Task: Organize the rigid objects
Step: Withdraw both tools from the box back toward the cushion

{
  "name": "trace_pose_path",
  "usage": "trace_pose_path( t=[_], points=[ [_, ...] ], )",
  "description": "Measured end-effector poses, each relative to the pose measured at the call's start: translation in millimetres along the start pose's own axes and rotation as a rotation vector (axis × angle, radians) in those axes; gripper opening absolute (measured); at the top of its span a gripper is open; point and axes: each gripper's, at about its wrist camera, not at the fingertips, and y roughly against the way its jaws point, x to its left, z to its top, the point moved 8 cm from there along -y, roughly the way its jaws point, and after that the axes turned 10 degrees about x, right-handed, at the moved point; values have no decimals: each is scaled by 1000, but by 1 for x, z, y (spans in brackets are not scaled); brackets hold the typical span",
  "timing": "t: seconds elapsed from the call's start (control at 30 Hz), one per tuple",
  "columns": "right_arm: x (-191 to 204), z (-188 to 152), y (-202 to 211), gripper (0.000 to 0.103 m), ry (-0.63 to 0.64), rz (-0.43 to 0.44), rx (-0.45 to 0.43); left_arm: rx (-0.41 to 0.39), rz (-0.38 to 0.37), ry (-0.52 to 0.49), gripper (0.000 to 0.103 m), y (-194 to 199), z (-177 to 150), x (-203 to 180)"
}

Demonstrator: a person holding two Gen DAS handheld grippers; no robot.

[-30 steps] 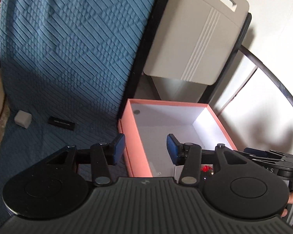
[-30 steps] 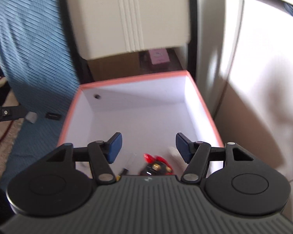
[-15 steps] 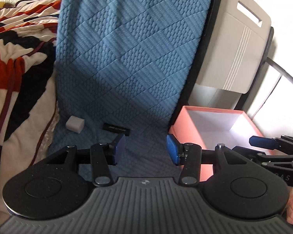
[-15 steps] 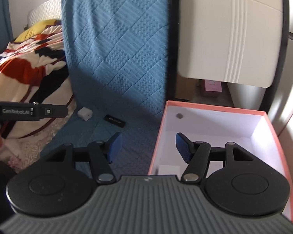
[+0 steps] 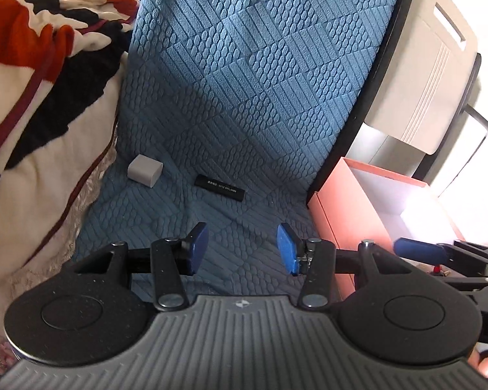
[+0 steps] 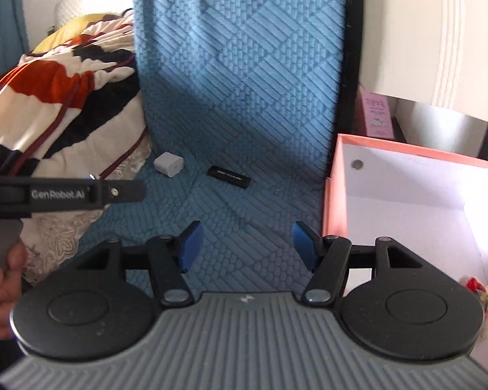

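Observation:
A small white block (image 5: 145, 171) (image 6: 169, 163) and a flat black bar with white print (image 5: 220, 188) (image 6: 229, 177) lie on the blue quilted cover (image 5: 244, 81). A pink box with a white inside (image 5: 374, 201) (image 6: 406, 195) stands to the right; a red and white item (image 6: 476, 287) lies in its near corner. My left gripper (image 5: 242, 248) is open and empty above the cover, short of the bar. My right gripper (image 6: 245, 245) is open and empty, beside the box's left wall.
A patterned red, black and cream blanket (image 5: 42, 74) (image 6: 65, 74) lies on the left. A beige panel (image 5: 419, 65) leans behind the box. A pink carton (image 6: 375, 115) stands behind the box. The left gripper's body (image 6: 65, 193) crosses the right wrist view.
Both grippers have swung left, away from above the pink box, and now face the blue cover with the white block and black bar. Both stayed open.

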Motion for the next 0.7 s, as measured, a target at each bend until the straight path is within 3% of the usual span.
trace_pose_path(
  t=[0.4,0.5,0.7],
  points=[
    [14,3,-23,63,18,32,20,30,2,105,53,-30,2,19],
    [12,5,-32,63,17,32,34,66,65,149,53,-39,6,29],
    [10,11,-55,63,11,39,70,106,76,196,53,-60,15,48]
  ],
)
